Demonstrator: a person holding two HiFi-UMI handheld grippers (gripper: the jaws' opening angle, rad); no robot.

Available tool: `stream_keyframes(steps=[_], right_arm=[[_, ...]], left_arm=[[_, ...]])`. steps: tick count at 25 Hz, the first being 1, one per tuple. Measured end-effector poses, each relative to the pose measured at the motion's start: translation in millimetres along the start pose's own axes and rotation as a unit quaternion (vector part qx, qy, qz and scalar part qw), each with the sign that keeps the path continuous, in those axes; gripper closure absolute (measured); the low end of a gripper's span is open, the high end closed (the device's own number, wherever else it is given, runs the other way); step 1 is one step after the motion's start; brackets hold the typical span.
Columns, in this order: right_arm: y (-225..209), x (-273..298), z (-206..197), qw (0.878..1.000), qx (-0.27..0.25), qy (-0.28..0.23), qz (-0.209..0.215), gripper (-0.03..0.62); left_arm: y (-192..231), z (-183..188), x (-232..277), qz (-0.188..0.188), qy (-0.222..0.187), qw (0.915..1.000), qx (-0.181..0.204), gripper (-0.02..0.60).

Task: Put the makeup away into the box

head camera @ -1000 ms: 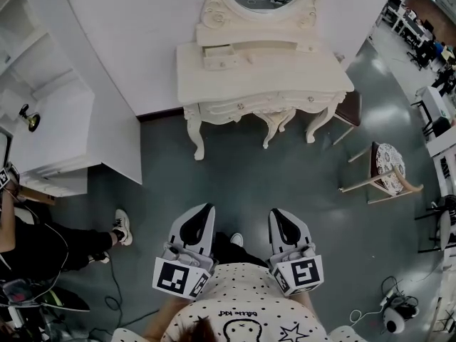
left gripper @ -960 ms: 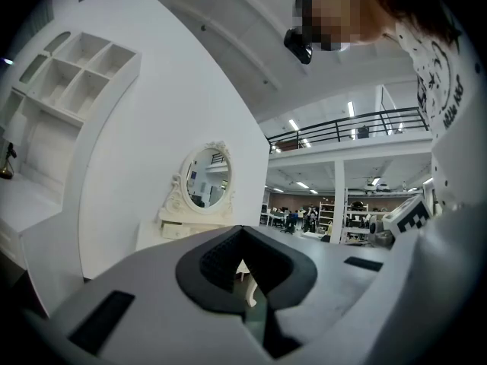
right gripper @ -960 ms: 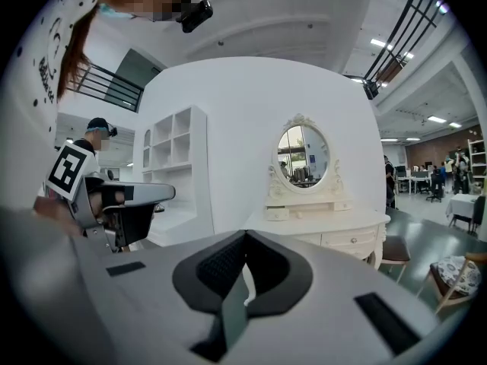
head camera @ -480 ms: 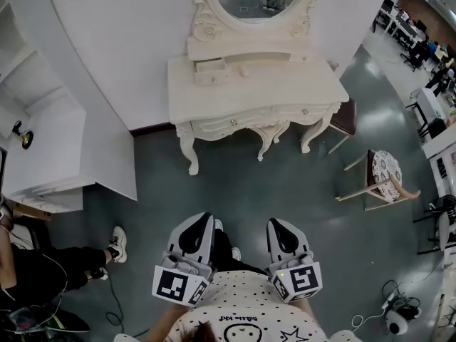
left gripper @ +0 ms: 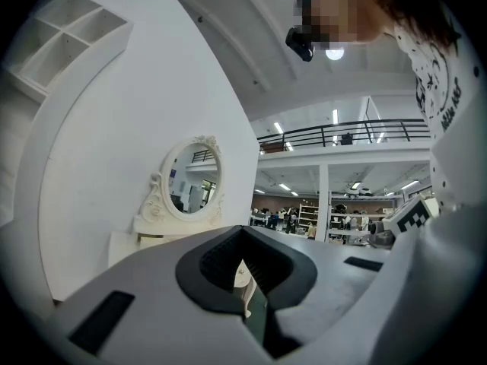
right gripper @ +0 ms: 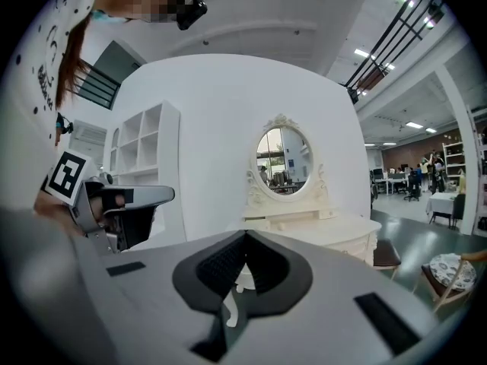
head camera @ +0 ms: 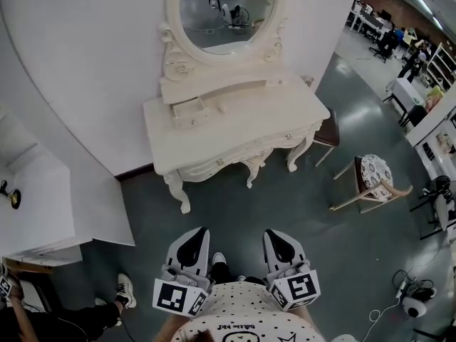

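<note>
Scene: white dressing table point(head camera: 242, 130) with an oval mirror point(head camera: 219, 11) against a white wall, seen from above.
Gap: bare grey floor point(head camera: 299, 212) between the table and the person.
Makeup: too small to pick out; judged to lie on the table top, perhaps near the low drawer block point(head camera: 187, 110) under the mirror.
Box: not identifiable in any view.
Direction from jaws: table straight ahead of both grippers and well apart from them.
Long axis: table top running left to right across the view, left end a little nearer.
Nearer hand: neither clearly, with one gripper facing each half of the table.
Left gripper point(head camera: 198, 232): held at the waist, pointing level and forward; jaws pressed together, nothing between them.
Right gripper point(head camera: 273, 234): just beside the left, tipped slightly downward; jaws together, empty.
Step, as a judgement: approach only, nothing within reach, no makeup put away yet.
Side hazard: patterned chair point(head camera: 374, 180) to the right of the table, clear of a straight path.
</note>
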State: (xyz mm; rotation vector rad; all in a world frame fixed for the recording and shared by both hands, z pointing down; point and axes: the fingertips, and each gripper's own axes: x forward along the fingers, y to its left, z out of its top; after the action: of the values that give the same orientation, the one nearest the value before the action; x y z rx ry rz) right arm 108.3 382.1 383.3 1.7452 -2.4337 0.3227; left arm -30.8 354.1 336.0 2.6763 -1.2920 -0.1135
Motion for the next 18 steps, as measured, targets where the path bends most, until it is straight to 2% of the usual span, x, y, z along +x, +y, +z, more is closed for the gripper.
stream_keyframes(steps=[8, 12, 18], right_arm=[[5.7, 35.4, 3.8, 1.0, 0.004, 0.007, -0.021, 0.588], [4.8, 56.0, 3.8, 1.0, 0.003, 0.015, -0.013, 0.588], [2.9, 91.6, 6.6, 0.999, 0.004, 0.03, 0.026, 0.588]], left_arm=[[38.2, -2.0, 21.0, -0.011, 0.005, 0.9999, -0.01, 0.586], [55.4, -6.7, 26.1, 0.006, 0.007, 0.9997, -0.021, 0.586], [77.8, -6.2, 36.8, 0.048, 0.011, 0.9984, -0.026, 0.586]])
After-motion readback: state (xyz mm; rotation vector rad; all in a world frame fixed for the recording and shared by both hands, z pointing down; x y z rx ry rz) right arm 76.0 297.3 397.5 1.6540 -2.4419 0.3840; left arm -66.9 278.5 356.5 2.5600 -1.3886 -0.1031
